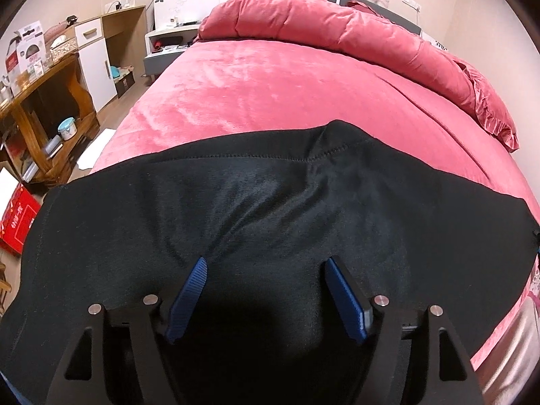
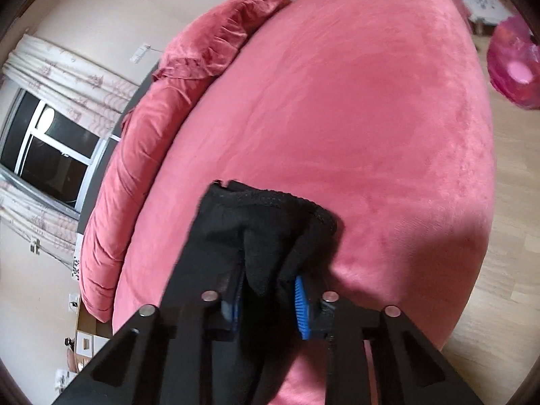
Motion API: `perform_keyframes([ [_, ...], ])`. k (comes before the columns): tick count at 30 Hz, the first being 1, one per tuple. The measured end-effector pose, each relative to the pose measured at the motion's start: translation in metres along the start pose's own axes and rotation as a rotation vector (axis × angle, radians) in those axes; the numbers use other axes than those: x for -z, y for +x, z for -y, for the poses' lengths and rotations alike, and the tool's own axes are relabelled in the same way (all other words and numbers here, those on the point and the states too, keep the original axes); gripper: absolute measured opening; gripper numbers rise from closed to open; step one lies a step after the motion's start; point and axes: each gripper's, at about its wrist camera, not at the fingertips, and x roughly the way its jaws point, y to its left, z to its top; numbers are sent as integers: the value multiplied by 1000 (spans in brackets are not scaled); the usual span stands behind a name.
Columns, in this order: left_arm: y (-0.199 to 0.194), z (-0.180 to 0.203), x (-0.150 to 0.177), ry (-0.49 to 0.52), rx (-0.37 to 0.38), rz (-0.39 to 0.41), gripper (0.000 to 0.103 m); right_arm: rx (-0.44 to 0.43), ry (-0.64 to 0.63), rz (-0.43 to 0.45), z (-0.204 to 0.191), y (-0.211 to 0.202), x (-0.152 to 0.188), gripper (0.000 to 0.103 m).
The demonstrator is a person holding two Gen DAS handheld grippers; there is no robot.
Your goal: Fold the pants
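Observation:
Black pants (image 1: 270, 209) lie spread across the near part of a pink bed (image 1: 256, 84). My left gripper (image 1: 266, 266) hovers over the pants with its blue fingers (image 1: 190, 290) wide apart and nothing between them. In the right wrist view my right gripper (image 2: 268, 283) is shut on a bunched end of the black pants (image 2: 266, 216), held up above the bed (image 2: 354, 118); cloth drapes over the fingers and hides most of the blue pads (image 2: 300, 307).
A rolled pink duvet (image 1: 337, 30) lies along the head of the bed. A wooden desk (image 1: 44, 108) with clutter and a red box (image 1: 18, 222) stand at the left. A pink bag (image 2: 513, 64) sits on the wood floor beyond the bed.

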Motion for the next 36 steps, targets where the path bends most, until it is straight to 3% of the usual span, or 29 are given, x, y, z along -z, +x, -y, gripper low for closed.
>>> perform_keyframes([
  [9,-5,-4,-1,-36,25,20,74,-112,-169,67,-76,-52,6,22],
  [17,-9,-20,-3,-122,71,38,74,-195,-350,124,-146,-94,37,22],
  [28,-9,-21,0,-115,77,49,74,-382,-596,100,-232,-133,108,22],
  [36,-10,-20,1,-115,77,55,74,-457,-915,12,-278,-136,201,22],
])
